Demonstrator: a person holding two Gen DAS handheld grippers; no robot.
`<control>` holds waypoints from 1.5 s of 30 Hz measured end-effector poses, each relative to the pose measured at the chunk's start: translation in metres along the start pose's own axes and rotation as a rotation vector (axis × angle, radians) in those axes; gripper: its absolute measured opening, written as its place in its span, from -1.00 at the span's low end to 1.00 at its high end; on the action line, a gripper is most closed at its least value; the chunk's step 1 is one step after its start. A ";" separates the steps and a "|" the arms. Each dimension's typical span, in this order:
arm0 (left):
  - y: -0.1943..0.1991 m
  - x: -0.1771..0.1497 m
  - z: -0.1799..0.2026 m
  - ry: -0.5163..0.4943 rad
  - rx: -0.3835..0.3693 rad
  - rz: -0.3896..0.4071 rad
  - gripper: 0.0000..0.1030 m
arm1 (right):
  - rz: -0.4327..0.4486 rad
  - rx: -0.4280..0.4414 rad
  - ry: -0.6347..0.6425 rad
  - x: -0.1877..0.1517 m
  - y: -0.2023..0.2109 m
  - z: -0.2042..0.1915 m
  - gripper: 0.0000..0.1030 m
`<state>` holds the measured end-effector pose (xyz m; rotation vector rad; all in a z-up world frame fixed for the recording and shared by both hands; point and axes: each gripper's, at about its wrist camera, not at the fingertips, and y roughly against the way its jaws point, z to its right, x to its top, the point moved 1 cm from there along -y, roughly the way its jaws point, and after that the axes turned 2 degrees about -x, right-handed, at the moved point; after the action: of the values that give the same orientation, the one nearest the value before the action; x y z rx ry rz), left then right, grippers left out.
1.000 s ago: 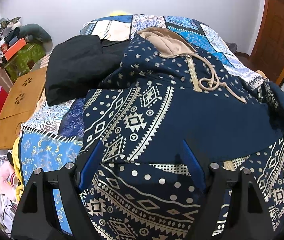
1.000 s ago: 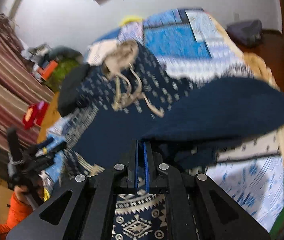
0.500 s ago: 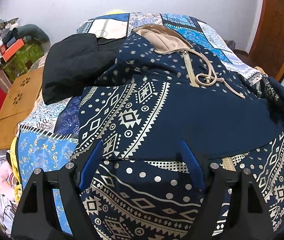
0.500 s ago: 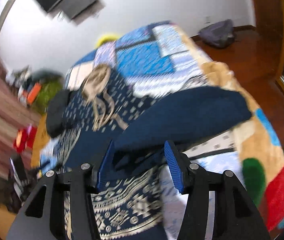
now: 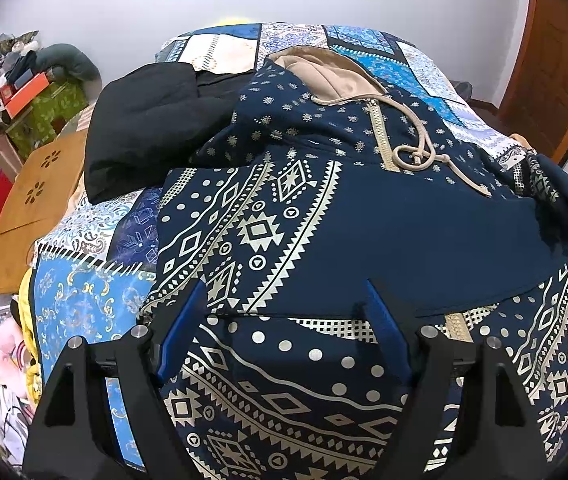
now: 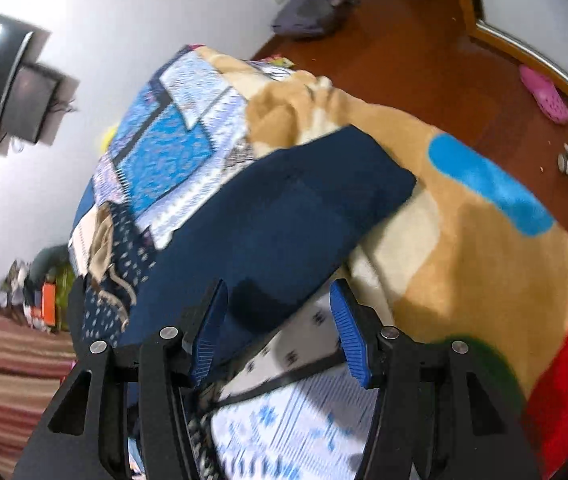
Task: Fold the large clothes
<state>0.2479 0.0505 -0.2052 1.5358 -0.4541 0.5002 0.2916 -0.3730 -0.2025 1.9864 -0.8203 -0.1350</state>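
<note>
Both pairs of jaws apart, gripping nothing. Left gripper [image 5: 284,312]: blue pads spread wide, poised over the patterned front of the navy hoodie [image 5: 324,232], no cloth pinched between them. Right gripper [image 6: 277,320]: pads about half apart, a plain navy fold of the hoodie's sleeve [image 6: 284,216] lying loose in front of the gap and against the left pad, not clamped.

Hoodie spread across the middle of the bed, front up, over a blue patchwork quilt [image 5: 83,292]. Beige-lined hood [image 5: 324,76] toward the far edge of the bed, near the wall. Beige drawstring [image 5: 420,152] knotted and trailing across the chest beside the zip. One sleeve folded in over the front, its plain navy cloth crossing the white geometric print. Cuff end bunched at the right edge of the bed in the left wrist view.

Black garment [image 5: 143,128] heaped at the far left corner of the bed, touching the hoodie's shoulder. Tan blanket [image 6: 464,264] with blue, red and green patches draped along the right edge of the bed, partly under the sleeve. Wooden panel [image 5: 35,208] just beside the left edge of the bed. Pink slipper [image 6: 544,94] on the wooden floor, well apart from the bed. Right wrist view blurred.
</note>
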 end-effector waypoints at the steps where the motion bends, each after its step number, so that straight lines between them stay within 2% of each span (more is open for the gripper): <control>1: 0.000 0.000 -0.001 0.004 0.000 -0.001 0.52 | 0.002 -0.013 -0.010 0.000 -0.002 0.001 -0.04; 5: -0.001 -0.003 -0.004 0.010 0.002 -0.007 0.52 | 0.038 -0.028 -0.033 0.004 -0.009 0.004 -0.05; 7: -0.001 -0.005 -0.005 0.012 0.003 -0.009 0.52 | 0.061 -0.051 -0.008 0.007 -0.007 0.001 -0.22; 10: -0.001 -0.008 -0.008 0.017 0.000 -0.012 0.52 | 0.109 -0.098 0.053 0.009 0.000 -0.006 -0.60; 11: -0.002 -0.008 -0.009 0.018 0.000 -0.013 0.52 | 0.134 -0.103 0.087 0.010 0.007 -0.011 -0.79; 14: -0.001 -0.010 -0.012 0.025 0.001 -0.014 0.52 | 0.214 -0.116 0.169 0.012 0.028 -0.027 -0.85; 17: 0.001 -0.011 -0.016 0.036 -0.001 -0.007 0.52 | 0.277 -0.095 0.252 0.014 0.047 -0.053 -0.86; 24: 0.012 -0.010 -0.026 0.064 -0.011 0.022 0.52 | 0.357 0.078 0.478 -0.011 0.098 -0.151 -0.87; 29: 0.023 -0.011 -0.039 0.086 -0.009 0.048 0.52 | 0.322 0.211 0.628 -0.049 0.101 -0.220 -0.87; 33: 0.032 -0.013 -0.054 0.112 -0.002 0.066 0.53 | 0.242 0.281 0.742 -0.091 0.075 -0.267 -0.87; 35: 0.036 -0.015 -0.062 0.128 0.002 0.073 0.52 | 0.171 0.306 0.789 -0.116 0.053 -0.285 -0.87; 41: 0.038 -0.023 -0.086 0.181 0.003 0.055 0.52 | -0.034 0.289 0.851 -0.172 -0.018 -0.295 -0.87; 45: 0.037 -0.024 -0.091 0.187 0.000 0.049 0.52 | -0.062 0.226 0.858 -0.183 -0.035 -0.280 -0.87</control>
<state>0.2039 0.1397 -0.1882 1.4648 -0.3474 0.6749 0.2820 -0.0471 -0.1200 1.9979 -0.2137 0.7563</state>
